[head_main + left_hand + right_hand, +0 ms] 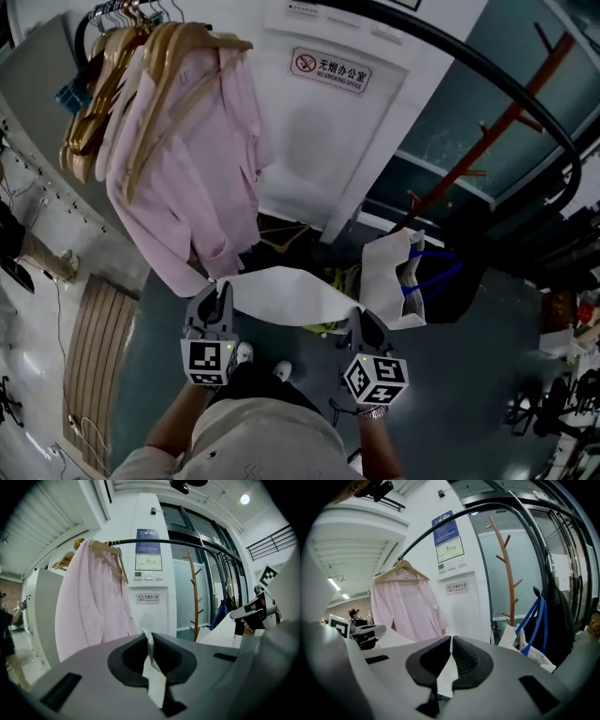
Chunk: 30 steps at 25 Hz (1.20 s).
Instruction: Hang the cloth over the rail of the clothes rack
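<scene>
Cloth (281, 295) stretched below the rail (150, 540) — left gripper (217, 300) and right gripper (362, 325) each clamped on a corner — best raised level, carried over the rail, draped evenly.

A white pillar (319, 141) with a no-smoking sign (330, 70) stands far ahead, a reddish wooden coat stand (497, 124) and glass panels (448, 98) to its right, above grey floor (469, 398).
</scene>
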{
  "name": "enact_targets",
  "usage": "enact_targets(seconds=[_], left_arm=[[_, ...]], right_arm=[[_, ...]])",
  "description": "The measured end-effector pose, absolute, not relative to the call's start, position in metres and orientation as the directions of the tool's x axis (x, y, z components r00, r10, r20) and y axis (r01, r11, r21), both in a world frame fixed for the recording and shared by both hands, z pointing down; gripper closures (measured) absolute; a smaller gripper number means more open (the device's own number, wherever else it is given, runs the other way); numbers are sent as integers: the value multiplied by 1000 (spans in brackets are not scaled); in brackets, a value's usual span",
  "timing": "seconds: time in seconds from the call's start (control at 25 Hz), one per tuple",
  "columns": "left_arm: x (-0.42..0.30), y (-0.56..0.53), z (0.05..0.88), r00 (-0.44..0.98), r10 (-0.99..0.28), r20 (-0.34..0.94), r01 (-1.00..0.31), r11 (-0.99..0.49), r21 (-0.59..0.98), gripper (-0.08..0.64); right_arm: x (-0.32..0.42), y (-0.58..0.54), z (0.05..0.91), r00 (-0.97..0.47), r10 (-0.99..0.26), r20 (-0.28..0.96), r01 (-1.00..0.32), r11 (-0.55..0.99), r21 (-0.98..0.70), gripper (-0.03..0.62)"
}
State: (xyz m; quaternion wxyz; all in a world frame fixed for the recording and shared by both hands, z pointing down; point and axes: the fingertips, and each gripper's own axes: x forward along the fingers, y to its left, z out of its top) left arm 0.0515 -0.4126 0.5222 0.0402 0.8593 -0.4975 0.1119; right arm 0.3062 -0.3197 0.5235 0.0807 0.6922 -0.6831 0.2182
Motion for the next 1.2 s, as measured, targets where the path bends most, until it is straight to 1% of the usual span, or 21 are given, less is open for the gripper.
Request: enact_targets(seconds=[0.2, 0.4, 0.52, 0.76, 0.92, 1.08, 1.2], left_arm=[[59, -456, 487, 508, -846, 163, -846, -526, -90, 535], [65, -480, 430, 557, -829, 54, -823, -559, -96, 535], [64, -493, 394, 560, -829, -6, -825, -557, -93, 535], [57, -507, 307, 533, -827, -179, -842, -497, -210, 535], [52, -513, 254, 527, -802, -280, -848, -477, -230, 535], [52, -516, 208, 520, -773, -364, -851, -432, -298, 535], [51, -517, 177, 511, -750, -420, -857, -407, -315, 535]], right_arm=[[328, -344, 481, 61, -945, 322, -981, -116, -153, 566], [329, -356, 433, 98, -969, 228, -984, -129, -122, 566], [333, -359, 397, 126, -979, 160, -987, -141, -83, 566], [345, -361, 310, 127, -991, -28, -990, -125, -61, 566], [346, -363, 248, 113, -983, -143, -993, -115, 8, 567], [341, -368, 205, 112, -972, -206, -986, -134, 98, 566], [340, -372, 178, 107, -965, -239, -979, -145, 145, 567]])
